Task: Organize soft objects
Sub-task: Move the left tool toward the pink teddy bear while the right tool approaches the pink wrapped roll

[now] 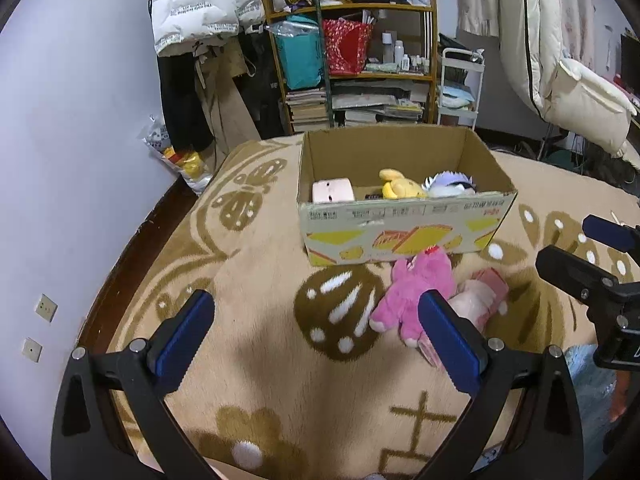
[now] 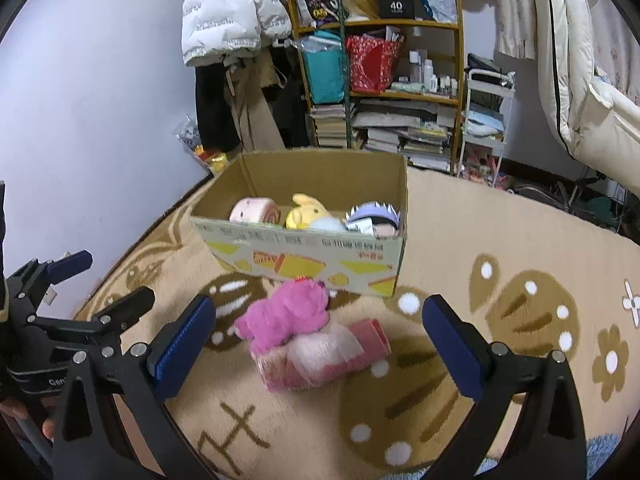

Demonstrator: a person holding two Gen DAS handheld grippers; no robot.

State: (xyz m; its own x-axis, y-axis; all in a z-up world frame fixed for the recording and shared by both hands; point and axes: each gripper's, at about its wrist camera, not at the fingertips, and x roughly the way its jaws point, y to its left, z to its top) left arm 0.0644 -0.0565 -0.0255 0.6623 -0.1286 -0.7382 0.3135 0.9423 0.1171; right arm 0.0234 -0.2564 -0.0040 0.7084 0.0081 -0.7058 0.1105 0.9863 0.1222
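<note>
An open cardboard box [image 1: 404,236] [image 2: 304,262] stands on the patterned blanket. Inside lie a pale pink roll toy [image 1: 333,191] [image 2: 256,210], a yellow plush [image 1: 398,186] [image 2: 306,212] and a purple-haired doll [image 1: 450,184] [image 2: 372,218]. In front of the box a bright pink plush [image 1: 416,292] [image 2: 288,314] lies against a pink wrapped roll toy [image 1: 480,296] [image 2: 328,356]. My left gripper [image 1: 316,334] is open above bare blanket, its right finger just before the pink plush. My right gripper [image 2: 320,340] is open, with both pink toys between and beyond its fingers.
The beige and brown blanket [image 1: 260,248] covers a bed by the white wall [image 1: 72,120]. Behind stand a cluttered shelf [image 1: 360,48], hanging jackets [image 1: 200,4] and a white cart [image 1: 460,84]. A light blue fluffy item [image 2: 608,452] lies at the near right edge.
</note>
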